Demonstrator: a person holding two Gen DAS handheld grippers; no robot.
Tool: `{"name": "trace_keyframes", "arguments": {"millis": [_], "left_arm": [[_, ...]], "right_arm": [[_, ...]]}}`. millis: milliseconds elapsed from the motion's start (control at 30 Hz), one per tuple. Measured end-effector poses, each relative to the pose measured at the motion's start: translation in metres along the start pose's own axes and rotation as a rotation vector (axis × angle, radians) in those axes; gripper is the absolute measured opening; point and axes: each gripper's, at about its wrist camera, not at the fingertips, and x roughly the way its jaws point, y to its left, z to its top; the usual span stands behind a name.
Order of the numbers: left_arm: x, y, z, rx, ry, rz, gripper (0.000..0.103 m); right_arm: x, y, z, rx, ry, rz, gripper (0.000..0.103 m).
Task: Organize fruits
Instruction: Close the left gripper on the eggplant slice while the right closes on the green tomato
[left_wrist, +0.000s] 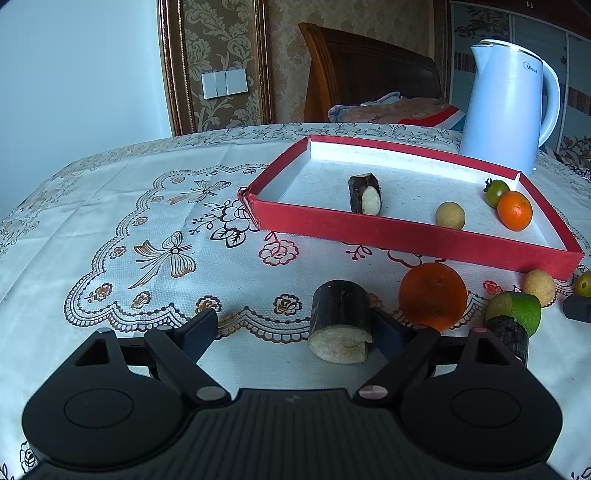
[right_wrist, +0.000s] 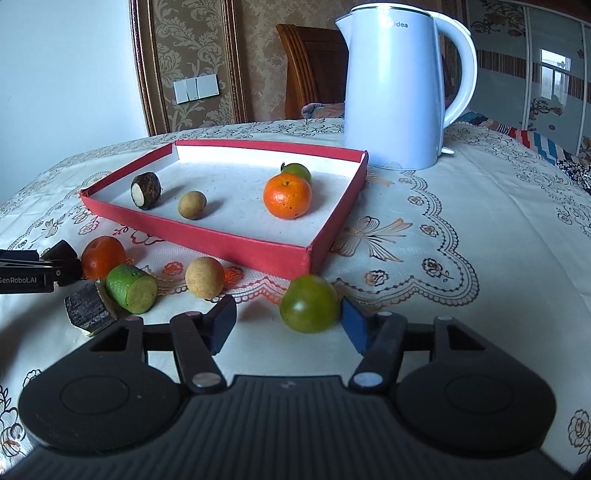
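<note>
My left gripper (left_wrist: 293, 332) stands open low over the tablecloth. A dark sugarcane piece (left_wrist: 340, 321) lies between its fingers, close against the right one and apart from the left. My right gripper (right_wrist: 288, 326) is open around a green tomato (right_wrist: 309, 303), which sits by the right finger with a gap to the left one. The red tray (right_wrist: 221, 240) holds a cane piece (right_wrist: 146, 190), a longan (right_wrist: 192, 205), an orange (right_wrist: 287, 195) and a green tomato (right_wrist: 297, 170). Loose in front of the tray are an orange (left_wrist: 432, 295), a longan (right_wrist: 204, 277), a green cut piece (right_wrist: 131, 288) and another dark cane piece (right_wrist: 88, 308).
A white electric kettle (right_wrist: 395, 88) stands behind the tray's right corner. The round table carries a cream flowered cloth (left_wrist: 147, 229), with bare cloth to the tray's left and right. A wooden chair (left_wrist: 369, 74) with folded fabric is behind the table.
</note>
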Motion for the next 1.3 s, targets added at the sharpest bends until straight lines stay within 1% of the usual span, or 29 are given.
{"name": "trace_keyframes", "arguments": {"millis": [100, 133, 167, 200, 233, 300, 367, 400, 467, 500, 533, 567, 633, 667, 833, 1000, 1300], "left_arm": [[-0.001, 0.000, 0.000, 0.002, -0.004, 0.002, 0.088], [-0.001, 0.000, 0.000, 0.000, -0.005, 0.000, 0.085], [-0.001, 0.000, 0.000, -0.002, -0.006, -0.001, 0.084], [-0.001, 0.000, 0.000, -0.003, -0.007, 0.002, 0.084], [-0.001, 0.000, 0.000, -0.004, -0.007, 0.003, 0.084], [-0.002, 0.000, 0.000, -0.002, -0.007, 0.004, 0.083], [-0.002, 0.000, 0.001, 0.000, -0.010, 0.007, 0.083], [-0.002, 0.000, 0.001, -0.001, -0.010, 0.007, 0.083], [-0.003, 0.000, 0.001, -0.001, -0.010, 0.003, 0.078], [-0.003, 0.000, 0.001, 0.000, -0.011, 0.001, 0.071], [-0.004, -0.001, 0.000, 0.003, -0.013, -0.005, 0.067], [-0.004, -0.001, 0.000, 0.008, -0.015, -0.009, 0.065], [-0.006, -0.004, 0.000, 0.023, -0.020, -0.016, 0.058], [-0.006, -0.005, -0.001, 0.030, -0.022, -0.018, 0.057], [-0.008, -0.010, -0.002, 0.060, -0.030, -0.046, 0.036], [-0.010, -0.010, -0.002, 0.055, -0.040, -0.052, 0.033], [-0.015, -0.005, -0.001, 0.027, -0.072, -0.040, 0.033]], "right_arm": [[0.000, 0.001, 0.000, -0.002, -0.002, -0.005, 0.059], [0.000, 0.001, 0.000, -0.003, -0.003, -0.007, 0.052], [0.000, 0.001, 0.000, -0.003, -0.004, -0.004, 0.043], [0.000, 0.001, 0.001, -0.003, -0.005, -0.002, 0.040], [0.001, 0.000, 0.001, -0.003, -0.003, -0.001, 0.038], [0.000, 0.000, 0.001, -0.001, -0.005, 0.000, 0.038], [0.001, -0.001, 0.001, 0.008, -0.007, -0.005, 0.033], [0.001, -0.001, 0.001, 0.011, -0.009, -0.003, 0.033], [0.001, -0.001, 0.001, 0.011, -0.010, -0.003, 0.033], [0.001, -0.001, 0.000, 0.010, -0.011, -0.004, 0.033], [0.001, -0.001, 0.000, 0.009, -0.012, -0.005, 0.032], [0.001, -0.001, 0.000, 0.007, -0.014, -0.005, 0.032], [0.000, -0.001, 0.000, 0.006, -0.016, -0.006, 0.032], [0.000, -0.001, 0.000, 0.006, -0.016, -0.005, 0.032], [-0.001, 0.000, -0.001, 0.001, -0.022, -0.011, 0.032], [-0.004, 0.001, -0.001, -0.004, -0.034, -0.016, 0.032], [-0.007, 0.000, -0.001, -0.002, -0.059, -0.018, 0.032]]}}
